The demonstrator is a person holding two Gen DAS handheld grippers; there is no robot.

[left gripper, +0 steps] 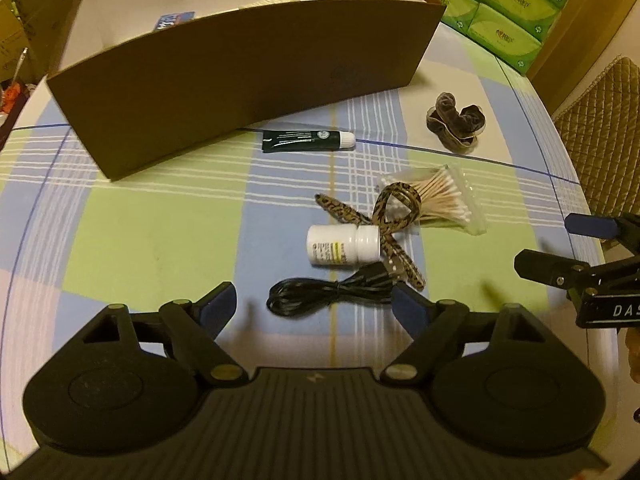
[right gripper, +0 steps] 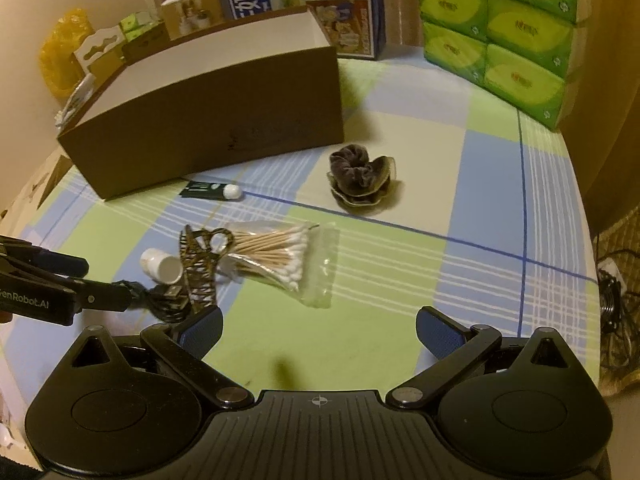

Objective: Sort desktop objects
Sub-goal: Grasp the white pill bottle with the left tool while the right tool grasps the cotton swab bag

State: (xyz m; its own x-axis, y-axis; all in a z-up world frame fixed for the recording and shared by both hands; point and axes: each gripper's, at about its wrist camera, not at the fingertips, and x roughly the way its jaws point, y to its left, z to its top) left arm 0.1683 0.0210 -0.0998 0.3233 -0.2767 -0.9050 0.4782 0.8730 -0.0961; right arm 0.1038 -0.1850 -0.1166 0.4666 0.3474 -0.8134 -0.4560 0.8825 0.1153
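Observation:
On the checked tablecloth lie a coiled black cable [left gripper: 320, 294], a white pill bottle [left gripper: 342, 246], a leopard-print band [left gripper: 384, 216], a bag of cotton swabs [left gripper: 440, 200], a dark green tube [left gripper: 304, 140] and a brown scrunchie [left gripper: 456, 120]. My left gripper [left gripper: 314, 302] hangs open low over the cable, which sits between its blue pads without being pressed. My right gripper [right gripper: 320, 326] is open over bare cloth, just in front of the swab bag [right gripper: 280, 256], with nothing between its fingers. The brown box [left gripper: 240, 80] stands behind the tube.
Green tissue packs [right gripper: 500, 40] are stacked at the back right. Cartons and small boxes [right gripper: 300, 0] stand behind the brown box [right gripper: 208, 120]. The round table edge [right gripper: 588, 220] curves close on the right, with a quilted chair [left gripper: 604, 120] beyond it. In the left wrist view the right gripper [left gripper: 544, 242] enters from the right.

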